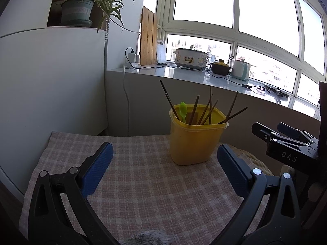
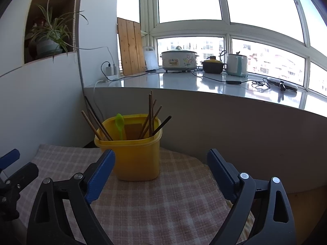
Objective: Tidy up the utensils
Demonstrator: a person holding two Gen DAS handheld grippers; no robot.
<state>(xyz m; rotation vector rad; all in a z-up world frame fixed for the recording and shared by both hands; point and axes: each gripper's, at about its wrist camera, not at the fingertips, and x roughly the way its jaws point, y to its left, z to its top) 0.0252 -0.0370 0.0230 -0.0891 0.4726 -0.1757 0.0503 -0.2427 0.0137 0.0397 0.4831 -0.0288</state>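
Note:
A yellow plastic tub (image 1: 194, 140) (image 2: 133, 155) stands upright on a checked cloth (image 1: 143, 183) (image 2: 163, 200). Several brown chopsticks (image 1: 206, 110) (image 2: 150, 116) and a green spoon (image 1: 182, 110) (image 2: 119, 123) stick up out of it. My left gripper (image 1: 164, 155) hangs open over the cloth, short of the tub, with nothing between its blue pads. My right gripper (image 2: 160, 160) is also open and empty, with the tub just beyond its left pad. In the right wrist view, part of the left gripper (image 2: 9, 173) shows at the left edge.
A white counter (image 2: 184, 83) under the window runs behind the table, carrying a cooker (image 2: 178, 60), a dark pot (image 2: 212, 66), a kettle (image 2: 237, 64) and cables. A potted plant (image 1: 77, 10) sits in a wall niche at the left. The cloth's right side drops off over a woven edge (image 1: 253, 159).

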